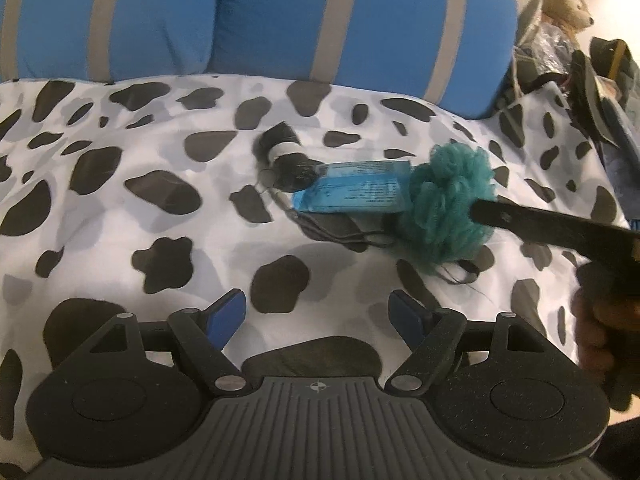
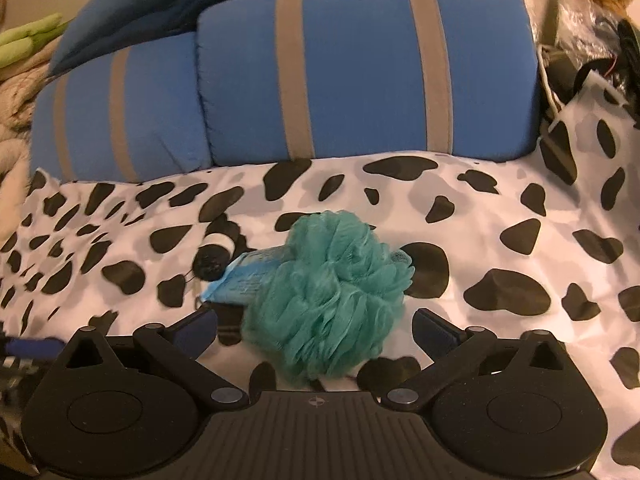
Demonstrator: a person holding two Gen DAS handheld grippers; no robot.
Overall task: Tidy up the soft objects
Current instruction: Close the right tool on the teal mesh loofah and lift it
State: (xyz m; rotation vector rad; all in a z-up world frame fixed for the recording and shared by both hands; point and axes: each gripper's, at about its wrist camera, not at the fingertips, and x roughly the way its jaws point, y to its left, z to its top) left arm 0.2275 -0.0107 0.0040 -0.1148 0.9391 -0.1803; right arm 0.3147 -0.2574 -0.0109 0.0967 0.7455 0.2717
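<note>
A teal mesh bath pouf (image 2: 332,296) lies on the cow-print bedspread (image 2: 520,208), between the spread fingers of my right gripper (image 2: 316,328), which is open around it. In the left wrist view the pouf (image 1: 448,204) is to the right, with the right gripper's finger (image 1: 532,220) against it. A blue packet (image 1: 352,192) lies beside it, and a rolled black-and-white item (image 1: 286,156) lies further left. My left gripper (image 1: 320,316) is open and empty, low over the bedspread.
Two blue pillows with grey stripes (image 2: 360,64) stand along the back. A tan plush bear (image 1: 564,4) and a heap of bags and clutter (image 1: 592,80) sit at the back right. A green soft item (image 2: 28,40) lies at the far left.
</note>
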